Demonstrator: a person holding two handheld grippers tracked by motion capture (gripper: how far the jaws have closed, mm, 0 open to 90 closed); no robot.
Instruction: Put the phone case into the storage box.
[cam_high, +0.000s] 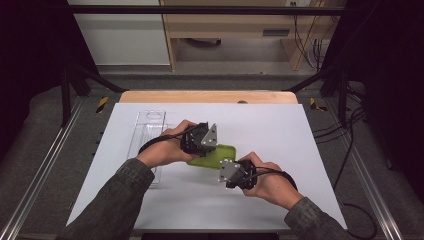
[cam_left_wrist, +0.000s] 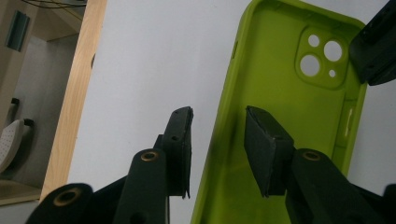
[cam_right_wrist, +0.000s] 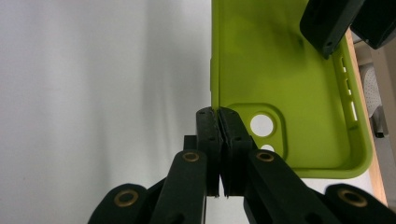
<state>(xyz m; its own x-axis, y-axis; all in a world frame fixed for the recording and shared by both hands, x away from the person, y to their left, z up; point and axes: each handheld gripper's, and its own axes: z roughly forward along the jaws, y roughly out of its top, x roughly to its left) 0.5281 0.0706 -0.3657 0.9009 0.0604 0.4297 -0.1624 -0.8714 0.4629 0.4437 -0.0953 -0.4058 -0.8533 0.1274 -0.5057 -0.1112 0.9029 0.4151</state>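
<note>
A lime-green phone case (cam_high: 223, 153) lies hollow side up on the white sheet, between both hands. In the left gripper view the case (cam_left_wrist: 280, 93) shows its camera cutout at the far end. My left gripper (cam_left_wrist: 219, 116) is open, its jaws standing either side of the case's long side wall without touching it. My right gripper (cam_right_wrist: 218, 114) is shut on the case's side wall (cam_right_wrist: 215, 70) beside the camera cutout. From above, the left gripper (cam_high: 204, 140) sits at the case's left end and the right gripper (cam_high: 231, 172) at its near right corner.
A clear plastic package tray (cam_high: 148, 131) lies left of the hands on the white sheet (cam_high: 280, 130). The wooden table edge (cam_high: 207, 96) runs along the far side. Black frame posts and cables (cam_high: 345, 125) flank the table.
</note>
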